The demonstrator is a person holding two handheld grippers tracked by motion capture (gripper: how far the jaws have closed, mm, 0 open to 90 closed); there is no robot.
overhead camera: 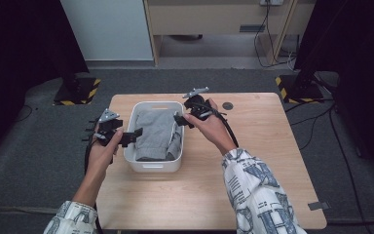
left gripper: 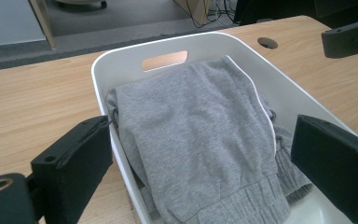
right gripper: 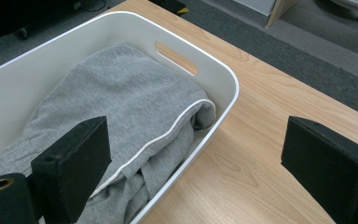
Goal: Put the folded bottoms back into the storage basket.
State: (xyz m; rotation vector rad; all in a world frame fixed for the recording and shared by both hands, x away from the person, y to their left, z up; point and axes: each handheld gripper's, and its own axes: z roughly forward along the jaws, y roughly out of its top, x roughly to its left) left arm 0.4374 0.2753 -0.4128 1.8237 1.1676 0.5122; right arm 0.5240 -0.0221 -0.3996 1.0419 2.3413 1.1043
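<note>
Grey sweatpants [overhead camera: 157,134] lie folded lengthwise in the white bin [overhead camera: 157,165], between our two grippers; left gripper [overhead camera: 135,134] and right gripper [overhead camera: 178,119] both gape empty at opposite rims.

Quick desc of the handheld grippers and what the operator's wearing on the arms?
Both the left gripper and the right gripper are black, each with two blocky, flat-faced jaws, a grey three-cornered plate on top and a black cable trailing back along the forearm. A round brass-coloured insert sits at the base of each camera view. The sleeves are white with a dark printed pattern, pushed up the forearms.
</note>
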